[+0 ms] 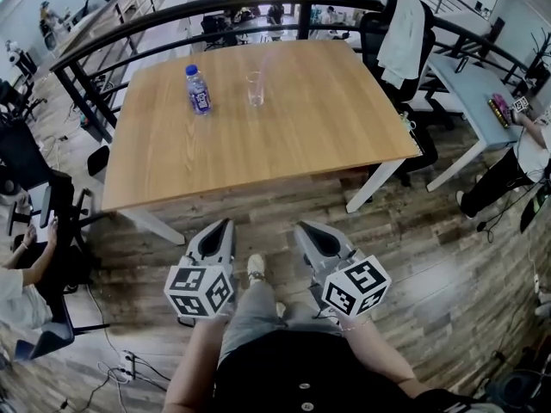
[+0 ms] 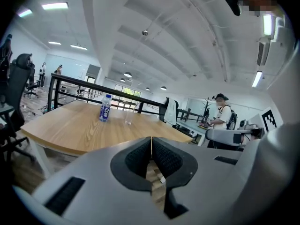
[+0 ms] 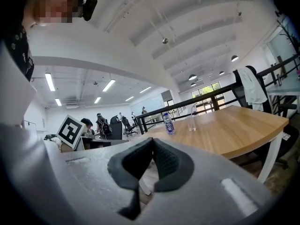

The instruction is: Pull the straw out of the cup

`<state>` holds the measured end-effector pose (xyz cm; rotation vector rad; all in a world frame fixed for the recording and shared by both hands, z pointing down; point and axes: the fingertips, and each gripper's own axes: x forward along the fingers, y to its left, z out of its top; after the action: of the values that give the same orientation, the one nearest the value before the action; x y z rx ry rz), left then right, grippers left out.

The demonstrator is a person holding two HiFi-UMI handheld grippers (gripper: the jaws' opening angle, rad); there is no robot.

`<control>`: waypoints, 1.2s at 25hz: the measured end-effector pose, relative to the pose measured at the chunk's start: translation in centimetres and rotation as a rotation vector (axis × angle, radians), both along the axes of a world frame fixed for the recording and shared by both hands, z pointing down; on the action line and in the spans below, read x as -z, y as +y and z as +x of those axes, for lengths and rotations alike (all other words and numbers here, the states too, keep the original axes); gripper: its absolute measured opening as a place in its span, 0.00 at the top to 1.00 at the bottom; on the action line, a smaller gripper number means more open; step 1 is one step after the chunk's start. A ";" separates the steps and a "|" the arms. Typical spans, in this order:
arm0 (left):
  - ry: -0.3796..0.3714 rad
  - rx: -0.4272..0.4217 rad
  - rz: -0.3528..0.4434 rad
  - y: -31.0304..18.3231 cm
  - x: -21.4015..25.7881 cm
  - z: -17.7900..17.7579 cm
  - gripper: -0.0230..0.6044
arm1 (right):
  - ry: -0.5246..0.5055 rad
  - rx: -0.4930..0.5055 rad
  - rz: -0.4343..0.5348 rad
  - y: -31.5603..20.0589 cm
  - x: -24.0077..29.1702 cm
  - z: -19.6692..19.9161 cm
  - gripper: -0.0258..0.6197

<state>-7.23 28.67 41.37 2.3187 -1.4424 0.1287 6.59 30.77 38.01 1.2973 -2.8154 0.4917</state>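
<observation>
A: Head view, items on the table (image 1: 284,149)?
B: One clear cup (image 1: 255,89), upright, near the far edge. One straw (image 1: 261,67), faint, standing in the cup and leaning away. One bottle (image 1: 199,89), upright, beside the cup toward the far left corner, not touching it.

A: Tools?
B: Left gripper (image 1: 227,224) and right gripper (image 1: 304,227), both held low on this side of the near edge, over the floor and well apart from the cup. Each gripper view shows its fingers together, tips meeting, nothing between them.

A: Step in hand?
B: By my reading, the approach; no grasp is begun and the straw sits fully in the cup.

A: Next move requires?
B: Probably a long reach across the table, one gripper opened to steady the cup and the other closing on the upper straw, then a lift along its lean.
</observation>
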 end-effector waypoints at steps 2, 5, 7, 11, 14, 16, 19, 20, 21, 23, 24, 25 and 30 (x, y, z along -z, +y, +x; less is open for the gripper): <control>0.007 0.009 -0.011 -0.6 -0.7 0.0 0.93 | 0.002 -0.013 -0.009 -0.9 -0.6 0.5 0.96; 0.016 0.009 -0.011 -2.1 -1.0 0.1 0.93 | 0.006 -0.022 -0.020 -2.7 -0.9 0.8 0.96; 0.017 -0.002 -0.011 -3.8 -1.0 0.3 0.93 | 0.009 -0.031 -0.029 -4.4 -1.0 0.9 0.96; 0.024 -0.004 -0.001 -8.2 -0.7 -0.4 0.93 | 0.020 -0.039 -0.040 -8.6 -1.3 0.0 0.96; 0.037 0.002 0.010 -11.8 -0.3 -1.5 0.93 | 0.017 -0.039 -0.037 -12.2 -1.2 -1.1 0.96; 0.036 0.001 0.009 -14.1 -0.3 -2.4 0.93 | 0.015 -0.032 -0.026 -14.6 -1.0 -1.9 0.96; 0.052 0.008 0.002 -17.8 -0.3 -3.8 0.93 | 0.009 -0.033 -0.007 -18.1 -0.4 -2.9 0.96; 0.062 0.008 0.000 -19.0 -0.3 -4.2 0.93 | 0.012 -0.036 -0.005 -19.3 -0.2 -3.2 0.96; 0.070 0.006 0.000 -20.2 -0.3 -4.6 0.93 | 0.015 -0.040 -0.004 -20.4 -0.1 -3.4 0.96; 0.074 -0.004 0.002 -22.4 -0.2 -5.1 0.93 | 0.021 -0.048 0.000 -22.7 0.0 -4.0 0.96; 0.074 -0.012 0.003 -23.5 -0.1 -5.3 0.93 | 0.024 -0.053 0.002 -23.8 0.1 -4.3 0.96; 0.076 -0.023 0.002 -24.6 -0.1 -5.5 0.93 | 0.029 -0.058 0.003 -24.8 0.0 -4.6 0.96; 0.085 -0.078 0.004 -29.1 0.3 -5.9 0.93 | 0.044 -0.079 -0.002 -29.1 -0.3 -6.1 0.96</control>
<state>-13.17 -0.40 41.10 2.3548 -1.3128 0.0489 0.50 1.72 38.26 1.4059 -2.7367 0.4615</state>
